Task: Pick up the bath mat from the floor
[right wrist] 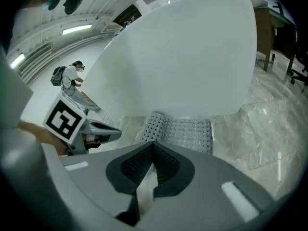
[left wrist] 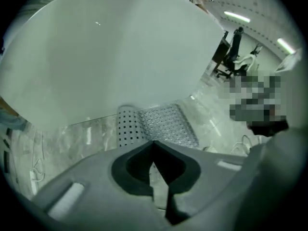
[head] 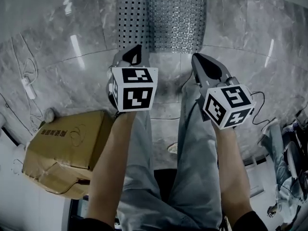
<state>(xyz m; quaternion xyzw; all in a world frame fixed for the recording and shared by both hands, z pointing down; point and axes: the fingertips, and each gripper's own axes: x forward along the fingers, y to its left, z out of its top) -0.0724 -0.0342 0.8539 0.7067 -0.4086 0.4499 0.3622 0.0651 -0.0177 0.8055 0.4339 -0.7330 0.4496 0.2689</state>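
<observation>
**Head view.** The bath mat (head: 161,18) is lying flat on the marble floor (head: 72,71) at 12 o'clock, with its far edge meeting a white panel (left wrist: 110,57). A strip along its 9 o'clock side is showing square holes and the rest a bubbled face, so that strip is probably a folded-over margin. The left hand-held gripper (head: 136,52) and right hand-held gripper (head: 197,57) are pointing steeply down toward the mat's near edge, side by side and apart from it. Each has its jaws pressed together with nothing between them. They are probably lining up with the near corners so that a limp sheet lifts evenly, and the jaws must part first. A cardboard box (head: 67,148) is sitting at 8 o'clock, off the approach path.
</observation>
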